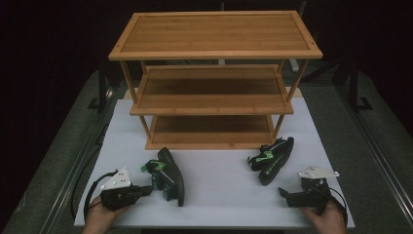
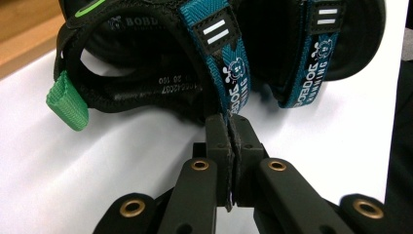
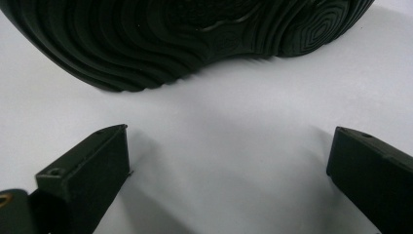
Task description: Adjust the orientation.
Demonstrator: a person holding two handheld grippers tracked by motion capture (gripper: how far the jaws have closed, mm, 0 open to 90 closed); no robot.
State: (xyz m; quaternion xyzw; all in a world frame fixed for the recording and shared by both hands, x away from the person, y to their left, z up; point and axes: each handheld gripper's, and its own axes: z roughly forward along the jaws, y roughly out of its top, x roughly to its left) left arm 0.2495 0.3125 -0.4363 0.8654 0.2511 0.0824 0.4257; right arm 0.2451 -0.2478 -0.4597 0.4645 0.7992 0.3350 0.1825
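Observation:
A black sandal [image 1: 170, 176] with teal straps and a green heel tab lies on its side at the front left of the white board [image 1: 221, 192]. My left gripper [image 1: 150, 188] is shut, its jaws pressed together on the lower end of the sandal's teal strap [image 2: 229, 73], as the left gripper view [image 2: 229, 127] shows. The second black sandal [image 1: 272, 158] lies on its side at the right. Just in front of it, my right gripper [image 1: 284, 194] stands open. In the right gripper view its jaws [image 3: 229, 161] hold only bare board, and the sandal's ribbed sole [image 3: 185, 34] lies beyond them.
A three-tier bamboo shoe rack [image 1: 214, 87] stands at the back of the board, all shelves bare. Bare white surface lies between the two sandals. Dark floor and metal rails run along both sides of the table.

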